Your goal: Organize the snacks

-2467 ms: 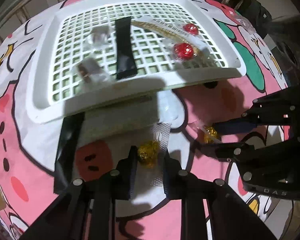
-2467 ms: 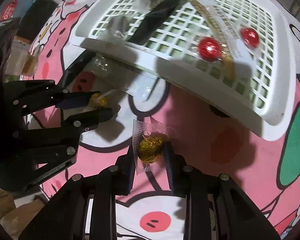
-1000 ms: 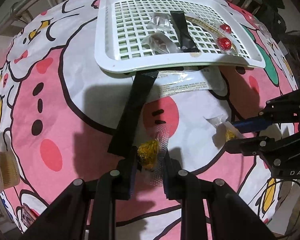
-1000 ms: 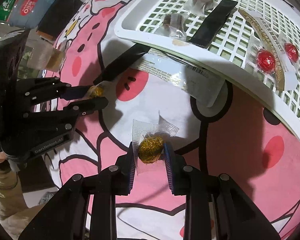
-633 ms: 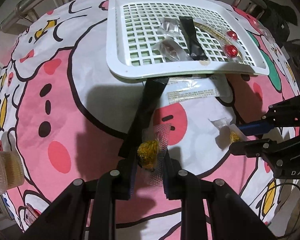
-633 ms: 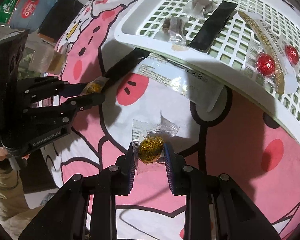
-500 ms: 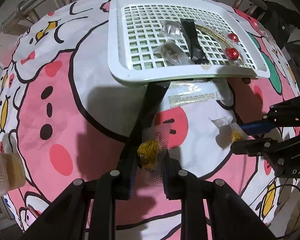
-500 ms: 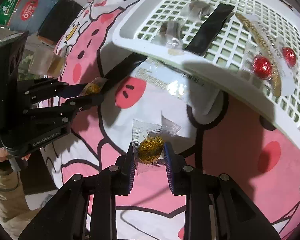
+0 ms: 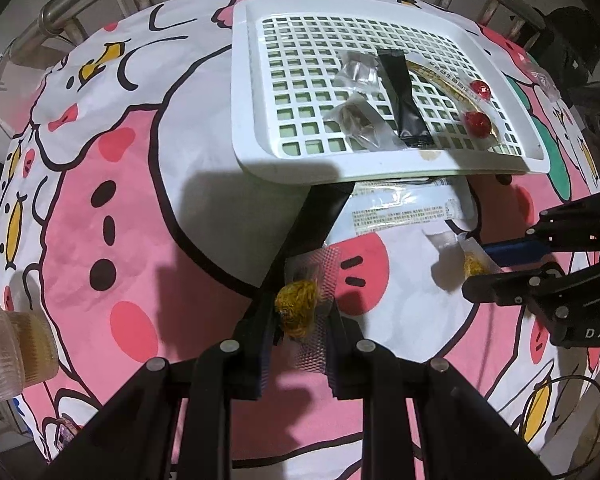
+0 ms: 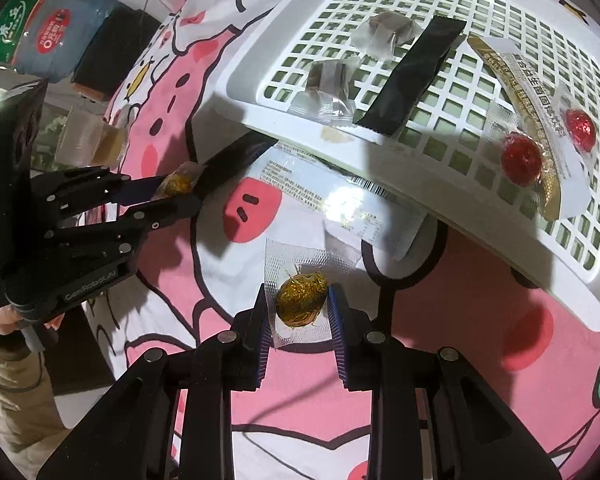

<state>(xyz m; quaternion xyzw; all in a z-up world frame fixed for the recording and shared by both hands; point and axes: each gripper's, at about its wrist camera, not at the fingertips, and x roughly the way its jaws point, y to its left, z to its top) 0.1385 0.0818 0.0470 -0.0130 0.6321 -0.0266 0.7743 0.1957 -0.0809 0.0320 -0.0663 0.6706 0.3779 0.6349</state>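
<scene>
My left gripper is shut on a gold foil candy in a clear wrapper, held over the pink cartoon cloth. My right gripper is shut on a second gold wrapped candy. Each gripper shows at the side of the other's view, the right gripper and the left gripper. Beyond them lies a white lattice basket holding a black sachet, two clear-wrapped brown sweets, two red candies and a gold stick packet.
A long black sachet and a clear printed packet stick out from under the basket's near edge. A metal railing runs behind. A plastic cup sits at the left; a green bag lies off the cloth.
Since the earliest frames both grippers have drawn back from the basket with their candies, baring the black sachet and printed packet. Over the last second almost nothing moved.
</scene>
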